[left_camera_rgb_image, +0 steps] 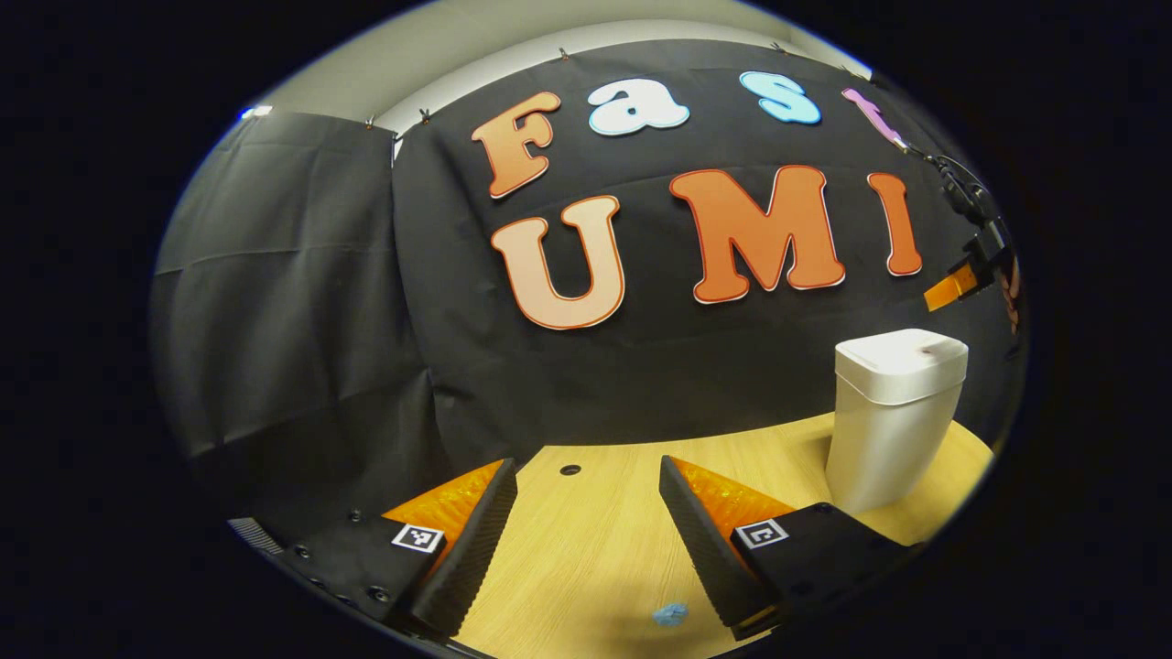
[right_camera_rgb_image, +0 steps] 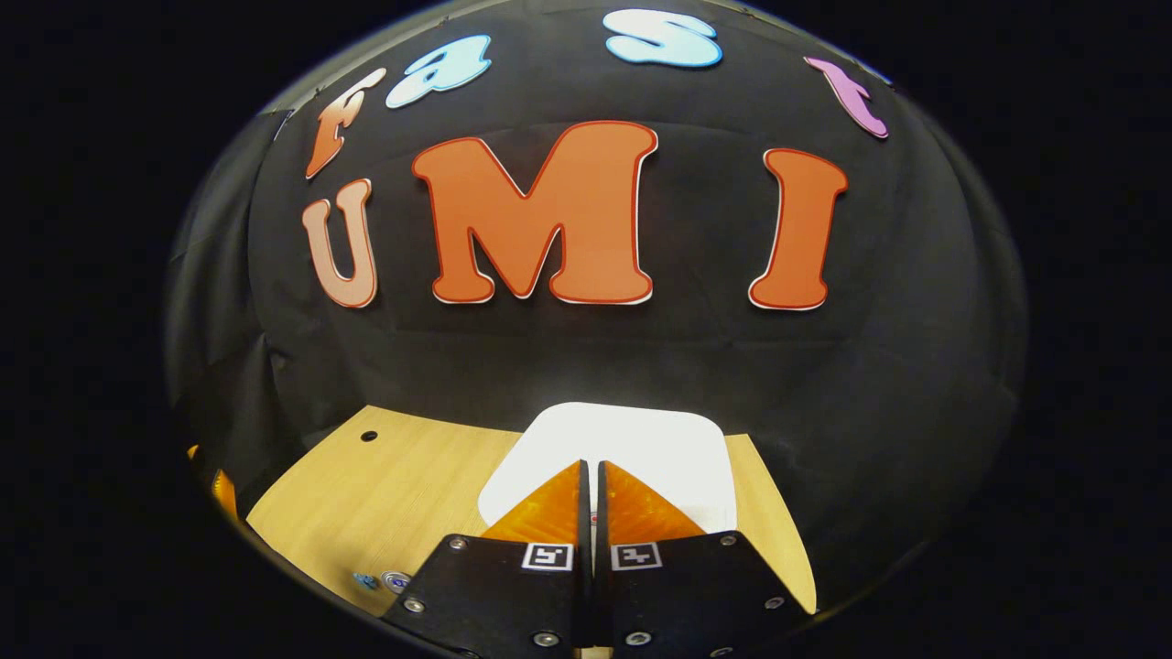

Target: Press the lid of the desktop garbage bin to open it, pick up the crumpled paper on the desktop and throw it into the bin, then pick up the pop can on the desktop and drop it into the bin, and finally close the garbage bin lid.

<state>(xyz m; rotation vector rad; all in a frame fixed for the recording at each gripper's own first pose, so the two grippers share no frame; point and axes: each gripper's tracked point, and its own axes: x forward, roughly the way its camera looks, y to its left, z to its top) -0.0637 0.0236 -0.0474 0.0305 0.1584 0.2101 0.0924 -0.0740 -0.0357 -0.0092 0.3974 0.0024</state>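
Bin lid down, right gripper poised above it, left gripper spread over the desk

In the left gripper view, the left gripper (left_camera_rgb_image: pixel 586 531) sits at the bottom of the frame with its fingers wide apart and nothing between them, above the wooden desktop (left_camera_rgb_image: pixel 586 567); a small blue crumpled paper (left_camera_rgb_image: pixel 670 614) lies on the wood at lower centre, near the inner edge of the finger on the right side of the frame, and the white garbage bin (left_camera_rgb_image: pixel 893 412) stands at right with its lid (left_camera_rgb_image: pixel 902 361) closed. In the right gripper view, a small round object, too tiny to identify, lies at lower left on the desk; the right gripper (right_camera_rgb_image: pixel 591 471) is at bottom centre, fingers drawn together with a thin slit between, tips over the white lid, contact unclear
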